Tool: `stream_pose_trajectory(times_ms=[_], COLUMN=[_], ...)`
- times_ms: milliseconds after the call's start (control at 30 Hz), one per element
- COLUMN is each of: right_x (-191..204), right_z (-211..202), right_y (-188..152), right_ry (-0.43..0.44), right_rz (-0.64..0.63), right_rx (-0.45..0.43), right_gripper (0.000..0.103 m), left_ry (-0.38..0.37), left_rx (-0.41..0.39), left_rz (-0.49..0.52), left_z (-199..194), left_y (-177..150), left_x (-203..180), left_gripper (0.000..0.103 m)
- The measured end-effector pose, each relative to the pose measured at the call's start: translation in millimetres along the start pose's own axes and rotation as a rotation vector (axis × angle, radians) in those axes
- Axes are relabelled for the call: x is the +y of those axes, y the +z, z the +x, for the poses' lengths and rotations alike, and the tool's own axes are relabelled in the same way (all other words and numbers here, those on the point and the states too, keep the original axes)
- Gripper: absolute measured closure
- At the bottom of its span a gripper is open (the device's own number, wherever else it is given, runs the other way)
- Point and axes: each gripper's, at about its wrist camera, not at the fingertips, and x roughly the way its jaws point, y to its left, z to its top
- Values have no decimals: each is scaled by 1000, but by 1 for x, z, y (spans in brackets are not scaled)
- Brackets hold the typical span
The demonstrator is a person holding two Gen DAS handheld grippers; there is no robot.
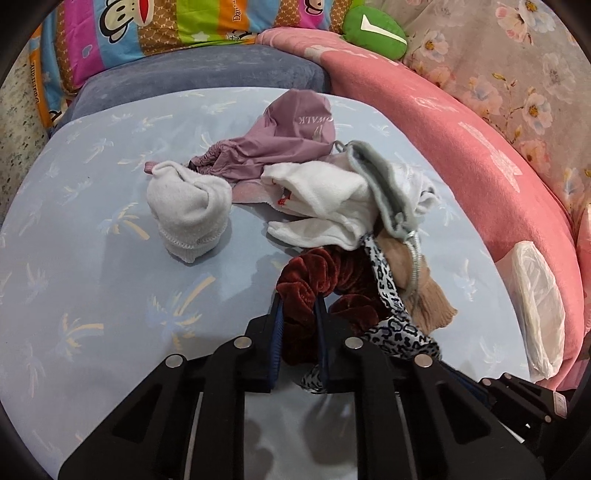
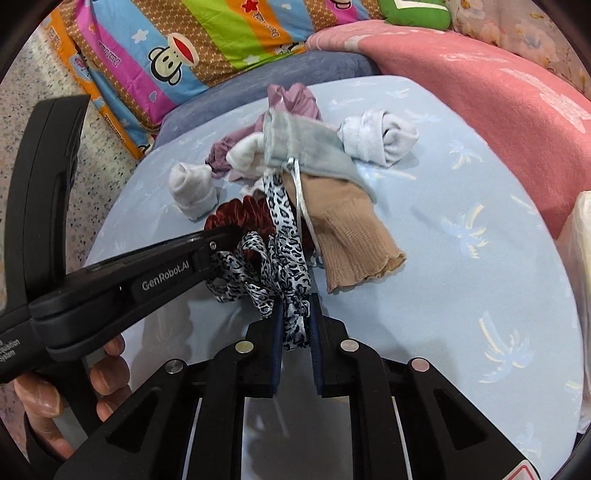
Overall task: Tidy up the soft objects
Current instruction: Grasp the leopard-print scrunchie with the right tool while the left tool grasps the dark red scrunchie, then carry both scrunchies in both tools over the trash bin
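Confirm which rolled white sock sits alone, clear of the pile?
The rolled white sock left of the pile in the left wrist view, standing by itself on the blue sheet; the other white sock touches the grey pouch.

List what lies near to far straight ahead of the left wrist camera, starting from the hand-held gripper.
left hand-held gripper, shut on the dark red velvet scrunchie → white fleece garment → mauve cap → grey-blue cushion → striped cartoon pillow.

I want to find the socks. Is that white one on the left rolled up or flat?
Rolled up. The white sock sits as a rounded bundle on the blue sheet, cuff wrapped around it.
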Motion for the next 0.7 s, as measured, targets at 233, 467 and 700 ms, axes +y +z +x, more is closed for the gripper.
stream_pose_trajectory(times_ms=[233, 467, 700], right_x=[-8, -26, -57], right_z=[-41, -83, -122], right_y=[7, 11, 9], right_ry=[-6, -24, -54], right_rz=[18, 59, 117], right_rx=[-102, -193, -266], right_gripper=[89, 89, 89], left_ry=[0, -14, -34], left_rx=[-47, -106, -153], left_rz=[26, 84, 158], left_z=[-24, -51, -71], left_y=[3, 6, 6], left_x=[-19, -51, -91], left_gripper=[88, 88, 88])
